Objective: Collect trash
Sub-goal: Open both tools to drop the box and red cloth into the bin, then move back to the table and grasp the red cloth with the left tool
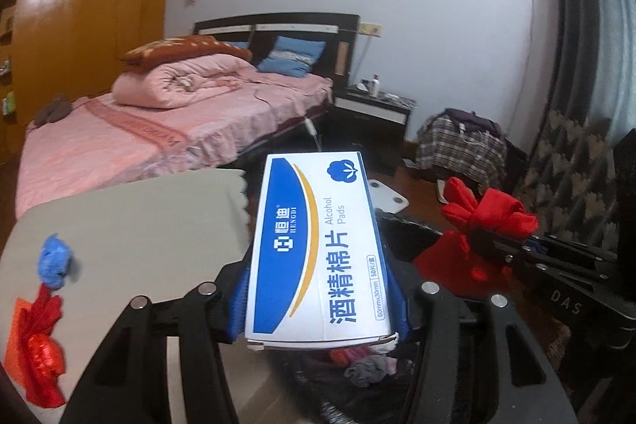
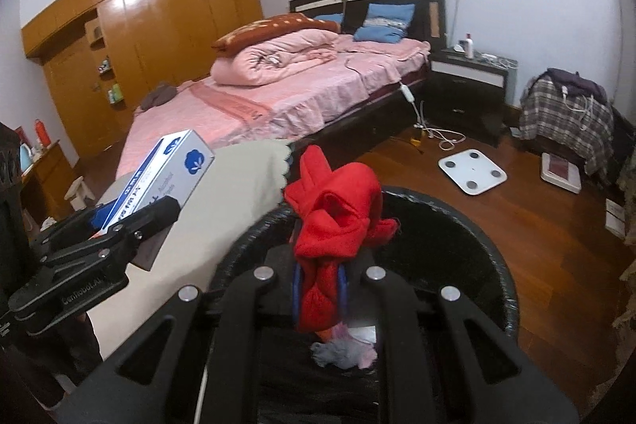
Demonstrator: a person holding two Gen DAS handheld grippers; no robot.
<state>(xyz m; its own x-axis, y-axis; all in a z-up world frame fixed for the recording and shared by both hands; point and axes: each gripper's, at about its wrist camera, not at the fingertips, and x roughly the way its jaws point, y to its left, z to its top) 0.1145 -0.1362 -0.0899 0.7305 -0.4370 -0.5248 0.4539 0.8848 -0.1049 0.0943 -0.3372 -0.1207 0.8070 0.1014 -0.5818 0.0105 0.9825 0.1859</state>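
The left claw (image 1: 318, 304) grips a white and blue box of alcohol pads (image 1: 318, 249) by its long sides, w/ the box pointing forward and up, away from the camera. In the right wrist view the same box (image 2: 175, 173) sticks out above the left claw (image 2: 131, 221), over the beige bench (image 2: 222, 201).

The right claw (image 2: 320, 285) is closed tight on a red cloth (image 2: 334, 225), which bunches up above the fingers. This cloth hangs over the black trash bin (image 2: 469, 225), lined w/ a black bag. Inside the bin lie some crumpled bits, grey and pink (image 2: 344, 348).

On the bench, at the left in the left wrist view, rest a blue crumpled piece (image 1: 53, 261) and a red-orange wrapper (image 1: 37, 348), near each other, well apart from both claws.

Further out: a bed w/ pink cover (image 2: 286, 94), a dark nightstand (image 2: 469, 78) beside it, a white scale (image 2: 473, 171) on the wood floor (image 2: 556, 245), and a plaid cloth pile (image 2: 568, 118) at the right. A wood wardrobe (image 2: 159, 38) stands behind the bed.
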